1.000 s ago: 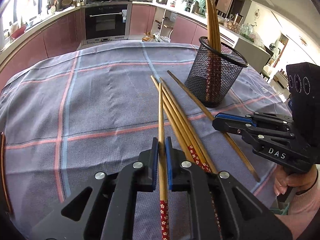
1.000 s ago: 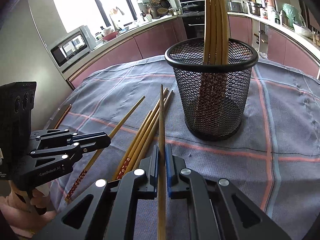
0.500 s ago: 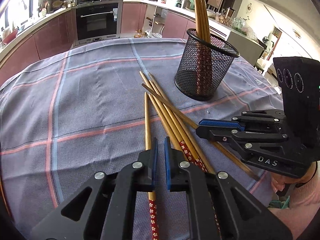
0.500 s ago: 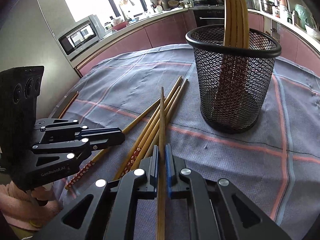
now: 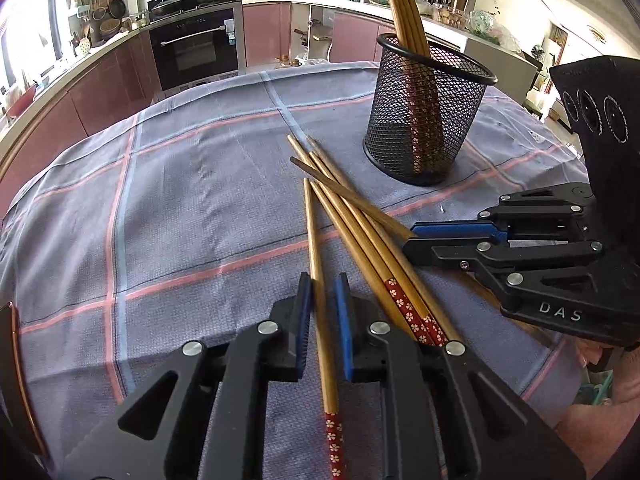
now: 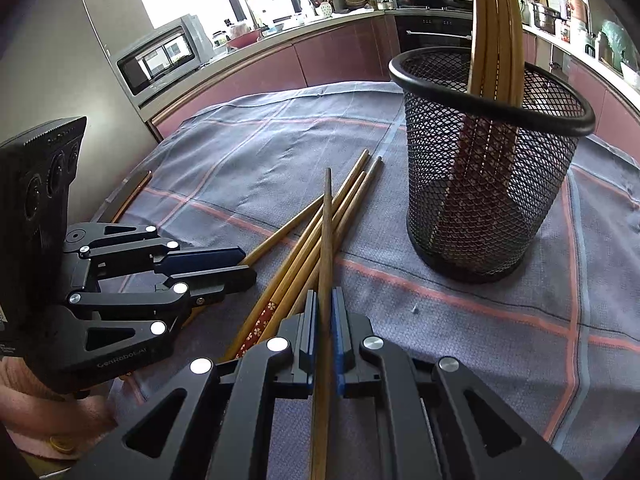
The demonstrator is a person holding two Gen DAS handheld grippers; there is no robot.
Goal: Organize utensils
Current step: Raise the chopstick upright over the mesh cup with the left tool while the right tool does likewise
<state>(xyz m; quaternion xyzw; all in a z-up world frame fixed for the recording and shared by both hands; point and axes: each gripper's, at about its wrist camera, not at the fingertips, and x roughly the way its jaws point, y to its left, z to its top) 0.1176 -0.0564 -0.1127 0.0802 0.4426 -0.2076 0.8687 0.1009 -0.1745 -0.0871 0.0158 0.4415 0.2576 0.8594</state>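
A checked tablecloth point(image 5: 180, 184) filled the frame, a mesh cup point(image 5: 428, 120) of chopsticks upper right, the right gripper point(image 6: 325, 312) low and level, clamping one chopstick point(image 6: 325, 240), the left gripper point(image 5: 320, 300) parted around another chopstick point(image 5: 316, 264) lying at centre.
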